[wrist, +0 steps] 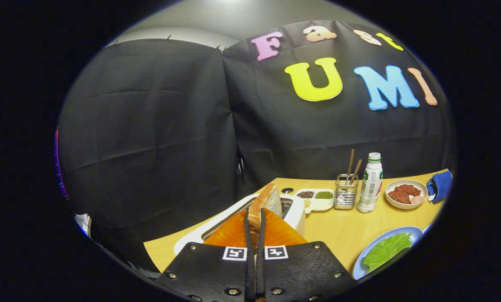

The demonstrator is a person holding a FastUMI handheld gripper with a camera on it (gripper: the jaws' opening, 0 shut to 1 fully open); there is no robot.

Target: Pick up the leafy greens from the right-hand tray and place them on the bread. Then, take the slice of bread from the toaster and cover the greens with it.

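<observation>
- The wooden table (342, 228) carries everything; the white toaster (294, 214) at its near-left end serves as the landmark.
- The toaster lies just ahead of the gripper (255, 228), its slot pointing away from it.
- The slice of bread (267, 205) stands up out of the toaster's slot, and the gripper's two fingers are closed narrowly on it, one pressing each face.
- To the right of the toaster and nearer, a blue plate (369, 253) holds the leafy greens (386, 249).
- Beyond the toaster to the right come a divided white dish (319, 204) of seeds, a wire holder (345, 193) with chopsticks, a white bottle (370, 182), and a bowl (405, 193) of reddish food.
- Farthest right of the toaster lies a blue cloth (440, 185).
</observation>
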